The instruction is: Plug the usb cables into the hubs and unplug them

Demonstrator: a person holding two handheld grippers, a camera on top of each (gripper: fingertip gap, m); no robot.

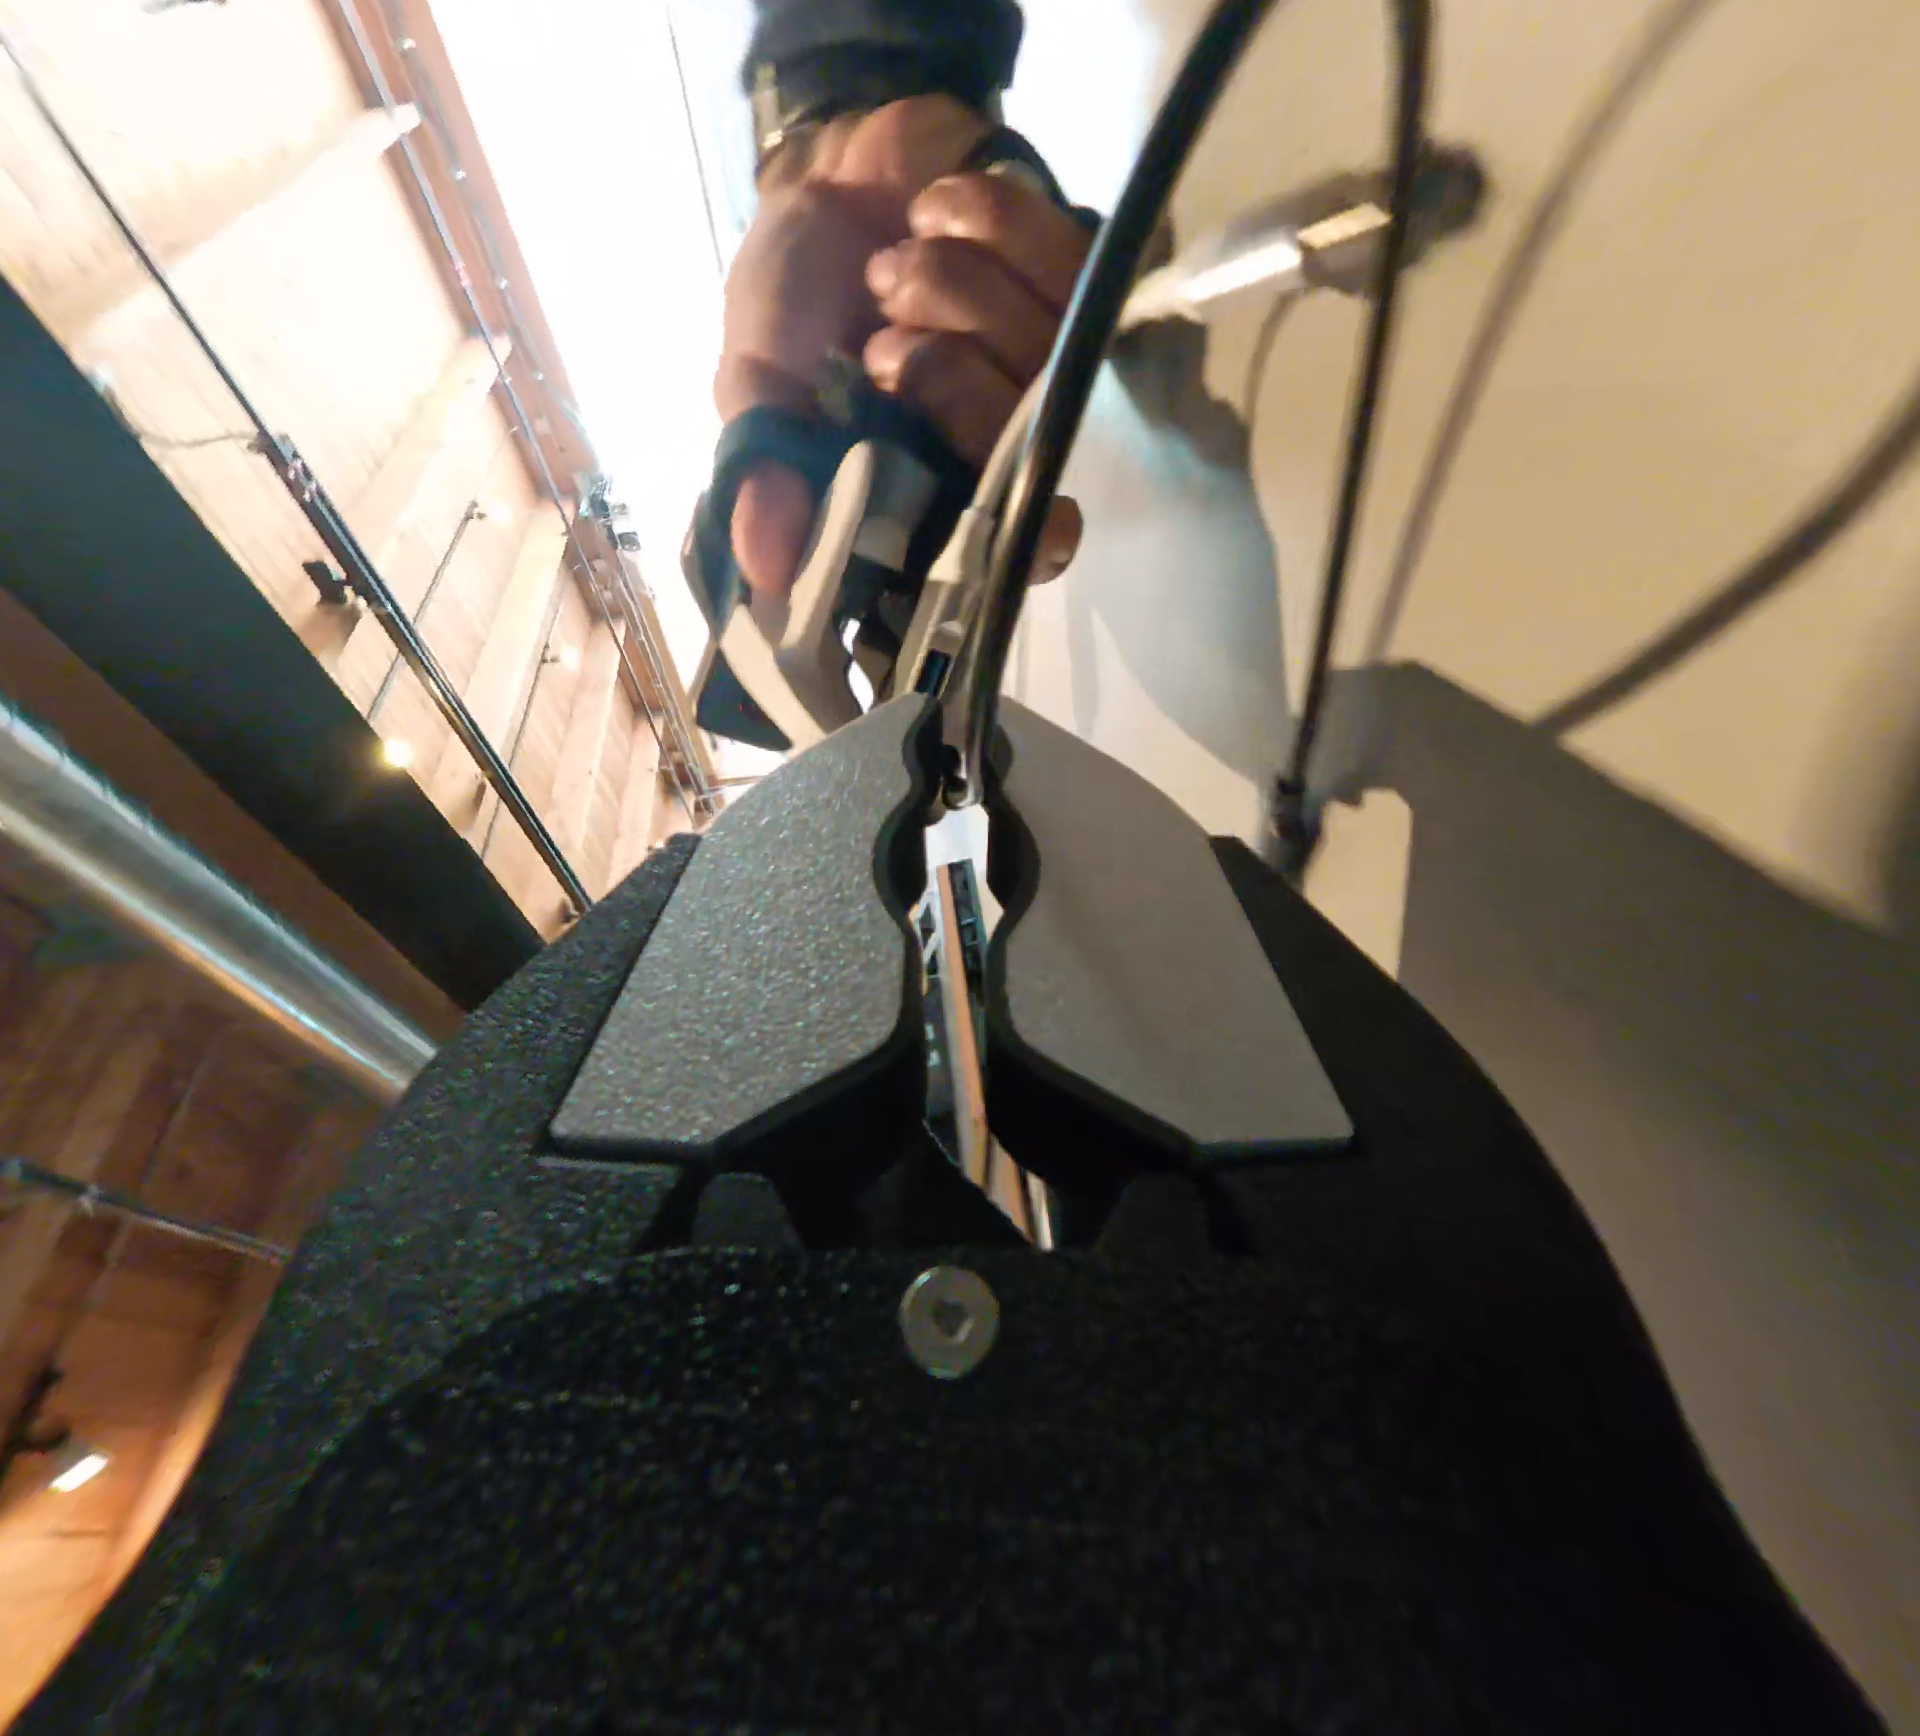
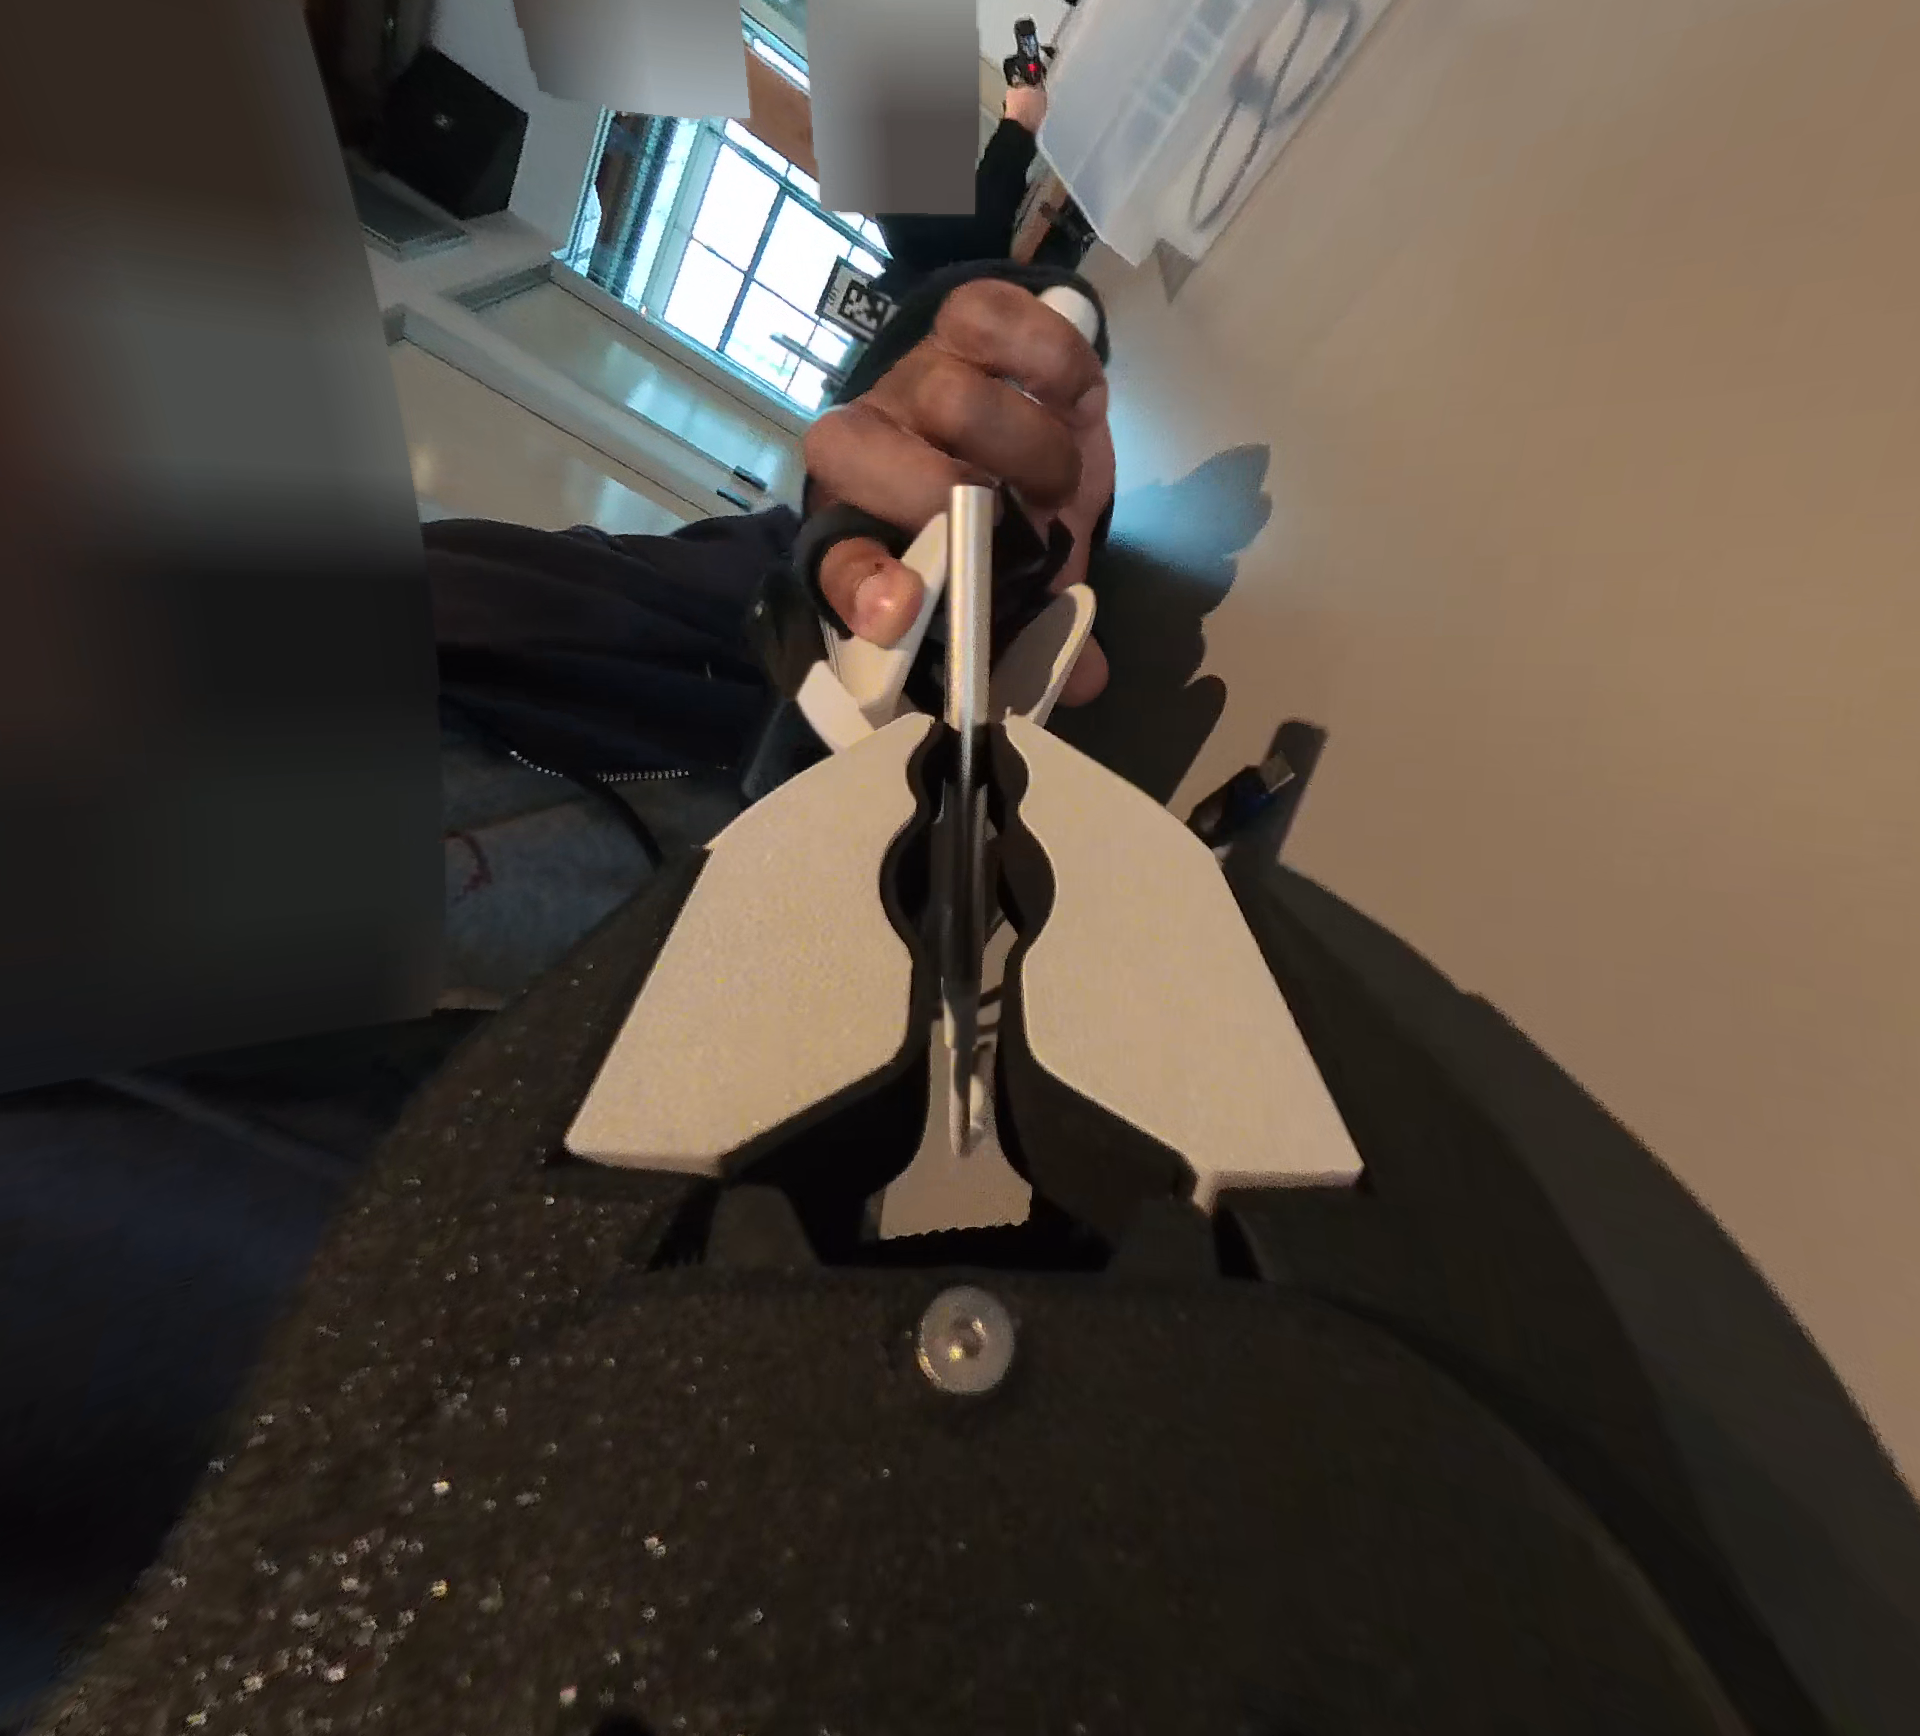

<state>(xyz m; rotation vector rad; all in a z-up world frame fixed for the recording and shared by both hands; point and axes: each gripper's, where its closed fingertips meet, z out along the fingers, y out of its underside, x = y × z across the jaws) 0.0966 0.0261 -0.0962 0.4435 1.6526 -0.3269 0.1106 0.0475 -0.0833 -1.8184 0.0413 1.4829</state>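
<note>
My left gripper [image 1: 961, 741] is shut on a thin silver hub [image 1: 956, 980], seen edge-on between its fingers. A dark cable [image 1: 1382, 24] arcs up from the fingertips and back down to the table. My right gripper [image 1: 852, 678], held in a hand, points straight at it, tip to tip. In the right wrist view my right gripper [image 2: 971, 736] is shut on a dark USB plug [image 2: 961, 865]. The silver hub [image 2: 971, 585] stands just beyond it, between the white fingers of the left gripper [image 2: 951, 710]. Whether the plug is seated in the hub is hidden.
A beige table [image 1: 1662, 128] fills the right side of both views. On it lie a loose silver USB connector [image 1: 1299, 252], a thin looping cable [image 1: 1818, 336] and a blue-tipped plug [image 2: 1262, 777]. A clear plastic bin [image 2: 1195, 76] stands farther back. The tips of both grippers are at nearly the same place.
</note>
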